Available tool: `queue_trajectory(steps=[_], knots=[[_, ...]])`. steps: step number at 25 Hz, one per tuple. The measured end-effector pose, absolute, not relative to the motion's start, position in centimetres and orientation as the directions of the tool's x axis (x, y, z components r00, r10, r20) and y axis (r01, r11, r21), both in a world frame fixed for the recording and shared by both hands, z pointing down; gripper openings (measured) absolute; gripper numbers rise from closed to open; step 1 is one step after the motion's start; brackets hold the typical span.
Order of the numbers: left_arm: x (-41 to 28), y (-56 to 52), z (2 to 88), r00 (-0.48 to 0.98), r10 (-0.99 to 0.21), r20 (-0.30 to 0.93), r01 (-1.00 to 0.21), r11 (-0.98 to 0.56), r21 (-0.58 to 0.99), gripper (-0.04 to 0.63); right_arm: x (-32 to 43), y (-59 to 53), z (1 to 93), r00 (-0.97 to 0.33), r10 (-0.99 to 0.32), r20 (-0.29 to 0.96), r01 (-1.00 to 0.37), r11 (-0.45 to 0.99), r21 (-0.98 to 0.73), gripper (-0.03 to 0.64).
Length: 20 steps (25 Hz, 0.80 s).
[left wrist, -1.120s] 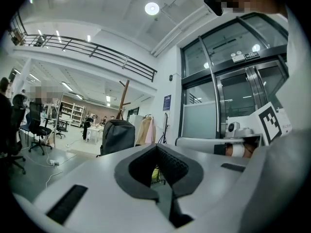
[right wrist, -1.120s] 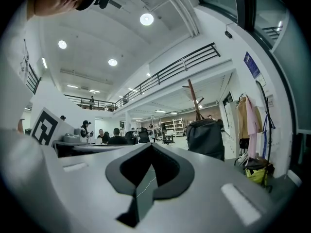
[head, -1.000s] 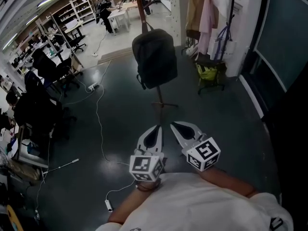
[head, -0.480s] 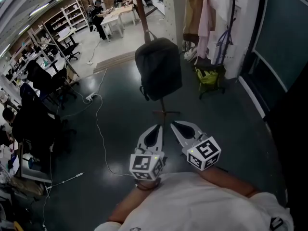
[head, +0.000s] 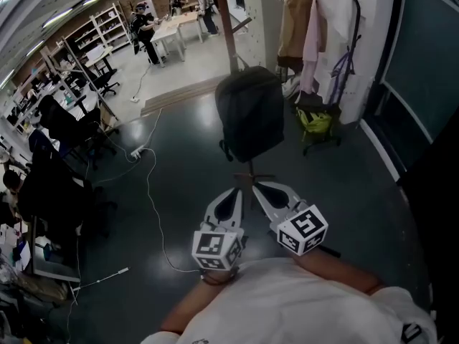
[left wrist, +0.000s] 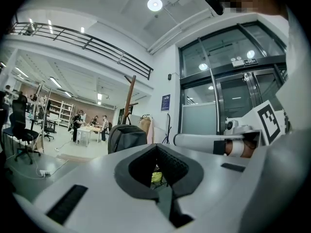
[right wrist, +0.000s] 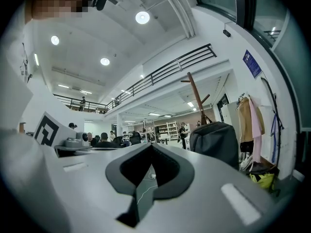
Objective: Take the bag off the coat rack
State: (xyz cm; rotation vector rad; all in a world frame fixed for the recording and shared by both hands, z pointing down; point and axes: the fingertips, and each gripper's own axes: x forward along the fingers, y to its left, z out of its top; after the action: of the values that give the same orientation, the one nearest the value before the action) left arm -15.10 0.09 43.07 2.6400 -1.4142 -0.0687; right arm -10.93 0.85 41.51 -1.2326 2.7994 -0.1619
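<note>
A black backpack [head: 249,113] hangs by its top loop from a wooden coat rack pole [head: 228,20]; the rack's foot [head: 252,178] shows just under the bag. My left gripper [head: 235,190] and right gripper [head: 258,186] are side by side, low in front of me, a short way before the rack's foot. Both point at the bag and both are shut on nothing. The left gripper view has the backpack [left wrist: 126,137] beyond my left gripper [left wrist: 156,147]. The right gripper view has the backpack [right wrist: 216,142] to the right of my right gripper [right wrist: 151,145].
A wall rack with coats [head: 308,27] and a yellow-green bag [head: 315,124] stand right of the backpack. A white cable [head: 152,192] runs over the dark floor at left, near office chairs [head: 57,163]. People stand at tables [head: 143,27] far back. Dark glass doors [head: 423,70] are on the right.
The coat rack and backpack have come nearer and lower in the head view, towards my grippers. Both grippers keep their place before me and stay shut.
</note>
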Motion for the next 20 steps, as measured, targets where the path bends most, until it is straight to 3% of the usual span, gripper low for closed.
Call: queue_trajectory(steps=[9, 20], knots=[[-18.7, -3.2, 44.3, 0.536, -0.843, 0.046, -0.838, -0.526, 0.144, 0.006, -14.5, -2.8, 42.8, -0.68, -0.733, -0.027, -0.724, 0.677, -0.137, 0.003], [-17.3, -8.2, 44.7, 0.516, -0.856, 0.033, -0.849, -0.505, 0.157, 0.006, -12.7, -7.1, 43.5, -0.685, -0.728, -0.017, -0.722, 0.682, -0.12, 0.003]])
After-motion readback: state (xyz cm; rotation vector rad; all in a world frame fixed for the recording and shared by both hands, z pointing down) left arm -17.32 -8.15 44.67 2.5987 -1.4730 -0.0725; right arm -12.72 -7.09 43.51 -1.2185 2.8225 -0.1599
